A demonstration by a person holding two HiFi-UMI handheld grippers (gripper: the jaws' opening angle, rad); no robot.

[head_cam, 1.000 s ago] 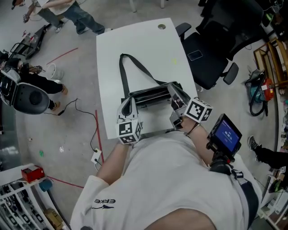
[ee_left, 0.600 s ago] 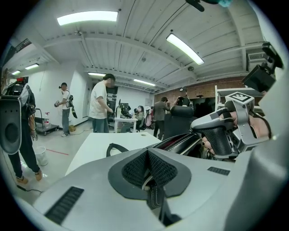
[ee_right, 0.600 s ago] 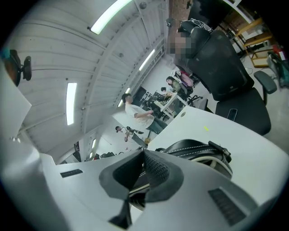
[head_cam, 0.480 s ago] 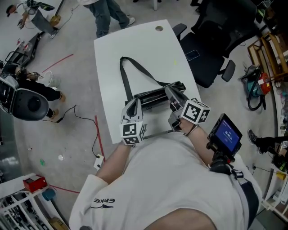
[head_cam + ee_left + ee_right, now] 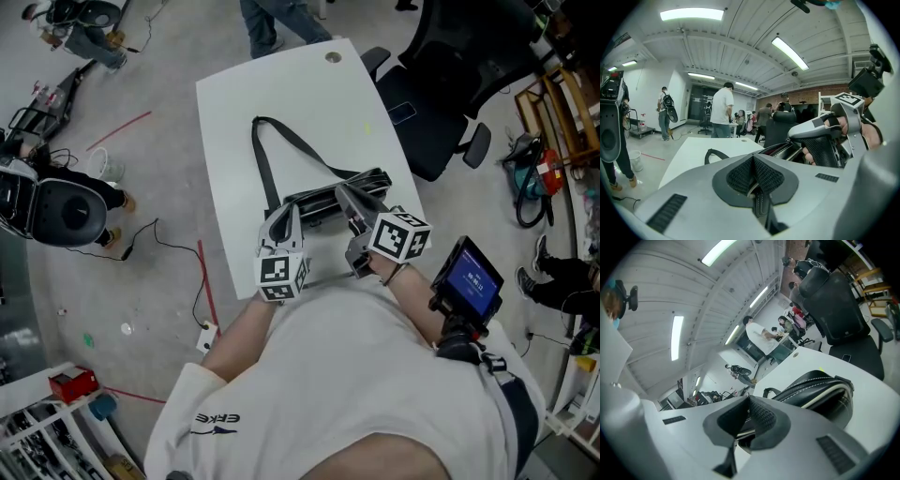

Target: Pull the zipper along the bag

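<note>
**Both grippers pinched at the bag's top: one anchors, one on the zipper**

The bag (image 5: 323, 200) lies on the white table (image 5: 281, 84), with its strap (image 5: 272, 150) looped off its far side. The left gripper (image 5: 286, 212) sits at the bag's left end, and the right gripper (image 5: 345, 194) sits further along the top edge, towards the right end.

The left jaws are closed together on a stitched strip (image 5: 761, 203) of the bag's own edge. This is probably a hold-down, so the bag doesn't slide while the zipper is drawn.

The right jaws are also pressed together, with a thin pale piece (image 5: 746, 433) caught just under the pads. I take this for the zipper pull – too small to be sure. Holding it low and nearly level with the top edge suits a pull along the zipper line.

- **Head view:** shows the overall layout and the spacing of the two grippers along the bag, but neither pinch.
- **Left gripper view:** shows the strip in its pads, plus the right gripper from the side over the bag's gaping mouth.
- **Right gripper view:** shows the stretch of the bag beyond its jaws, with pale stitching along the edge.
</note>
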